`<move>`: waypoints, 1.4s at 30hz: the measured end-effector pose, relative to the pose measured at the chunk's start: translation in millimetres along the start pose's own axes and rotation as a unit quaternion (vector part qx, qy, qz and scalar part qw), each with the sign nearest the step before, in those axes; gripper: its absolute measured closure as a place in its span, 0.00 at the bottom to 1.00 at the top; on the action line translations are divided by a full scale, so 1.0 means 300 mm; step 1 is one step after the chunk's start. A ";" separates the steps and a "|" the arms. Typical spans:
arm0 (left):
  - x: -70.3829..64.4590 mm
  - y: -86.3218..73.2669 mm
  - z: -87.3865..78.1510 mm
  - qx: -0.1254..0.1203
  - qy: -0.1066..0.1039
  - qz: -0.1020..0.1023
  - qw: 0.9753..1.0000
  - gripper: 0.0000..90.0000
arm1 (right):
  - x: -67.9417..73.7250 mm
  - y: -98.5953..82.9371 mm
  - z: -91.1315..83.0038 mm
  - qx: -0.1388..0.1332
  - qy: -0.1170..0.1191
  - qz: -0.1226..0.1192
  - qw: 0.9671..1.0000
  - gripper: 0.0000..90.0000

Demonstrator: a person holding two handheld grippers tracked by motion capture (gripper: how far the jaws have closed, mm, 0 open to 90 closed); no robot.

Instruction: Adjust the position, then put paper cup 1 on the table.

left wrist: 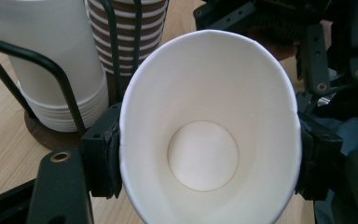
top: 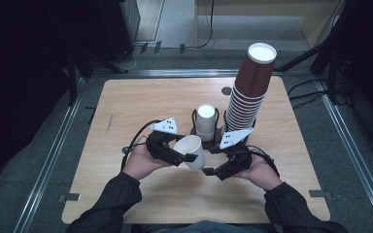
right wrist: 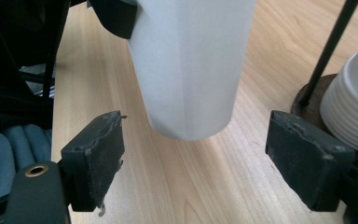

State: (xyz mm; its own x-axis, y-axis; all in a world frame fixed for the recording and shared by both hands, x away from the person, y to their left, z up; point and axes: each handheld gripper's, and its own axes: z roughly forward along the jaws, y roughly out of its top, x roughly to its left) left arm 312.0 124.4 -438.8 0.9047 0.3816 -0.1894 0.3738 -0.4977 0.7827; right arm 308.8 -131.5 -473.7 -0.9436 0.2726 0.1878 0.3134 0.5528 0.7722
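Left gripper [top: 187, 158] clamps a single white cup [top: 192, 151] at its rim, squeezing the mouth into an oval; in the left gripper view the cup [left wrist: 205, 140] sits between both pads, its inside empty. The cup is held tilted above the table [top: 126, 204], in front of the wire holder [top: 194, 116]. Right gripper [top: 208, 171] stands with jaws spread wide on either side of the cup's base [right wrist: 189, 84], touching nothing.

Step in hand, as judged: a hand-over or a two-gripper hold of the loose cup. The next move would call for the right jaws to close gently on the lower wall without crushing it.

Count: one loose cup; one short white stack [top: 206, 121] in the holder; beyond it, one tall brown stack [top: 250, 87], leaning. Individual cups in the stacks are too many to count surely.
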 end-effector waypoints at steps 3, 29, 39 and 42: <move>0.004 -0.003 0.001 0.008 -0.003 -0.002 1.000 0.29 | 0.002 0.000 -0.012 -0.009 -0.007 -0.002 1.000 0.22; 0.061 -0.061 -0.047 0.039 0.024 -0.014 0.999 0.28 | -0.025 -0.042 -0.044 0.010 -0.066 -0.004 0.998 0.22; 0.092 -0.093 -0.097 0.036 0.043 -0.034 0.998 0.29 | -0.054 -0.033 -0.050 0.004 -0.074 0.011 0.997 0.22; 0.100 -0.097 -0.116 0.032 0.051 -0.040 0.997 0.29 | -0.060 -0.035 -0.050 0.005 -0.073 0.017 0.997 0.22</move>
State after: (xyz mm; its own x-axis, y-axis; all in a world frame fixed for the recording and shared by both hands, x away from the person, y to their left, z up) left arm 321.1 177.4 -446.7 0.8477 0.4969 -0.1856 0.4583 -0.5102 0.7278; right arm 320.9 -154.1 -476.0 -0.9073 0.4024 0.1222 0.3461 0.5494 0.7605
